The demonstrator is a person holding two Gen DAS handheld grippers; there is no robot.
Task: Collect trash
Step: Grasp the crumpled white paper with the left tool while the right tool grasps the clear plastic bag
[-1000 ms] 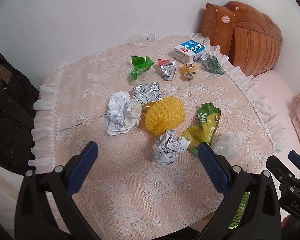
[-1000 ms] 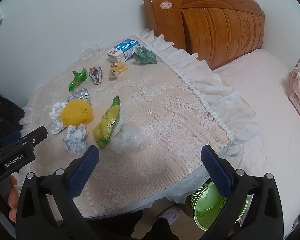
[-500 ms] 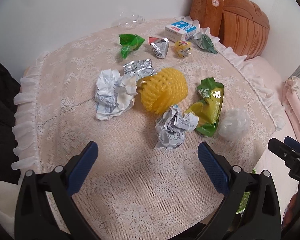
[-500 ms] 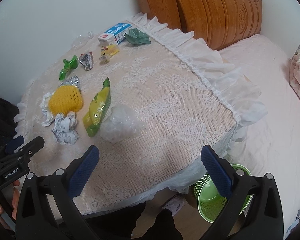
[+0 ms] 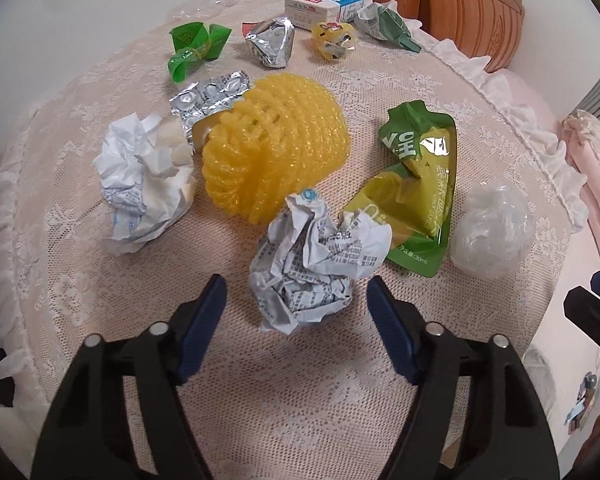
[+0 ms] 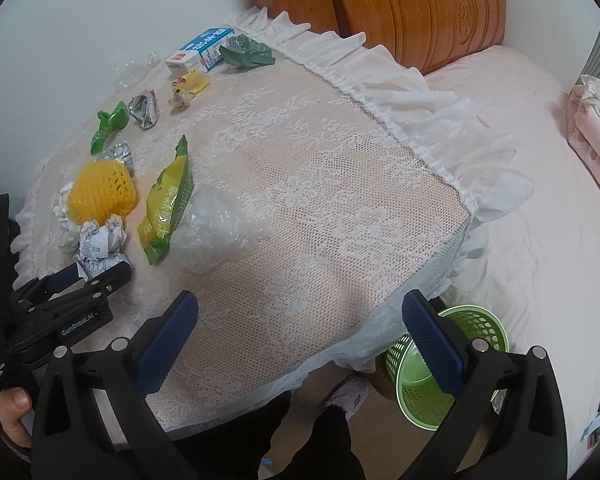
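A: Left claw [image 5: 296,290] — jaws have just been closing, flanking the paper ball [image 5: 314,264], pads not yet pressing.

B: And the right claw [image 6: 300,312]?

A: Hanging wide, empty — ball at its nine o'clock, basket [image 6: 440,368] at five.

Left gripper [image 5: 296,292] pitched steeply down, jaws have just been closing, partway in; crumpled paper sits between the blue pads, no contact visible. Right gripper [image 6: 300,312] also angled down, jaws spread wide, nothing between them.
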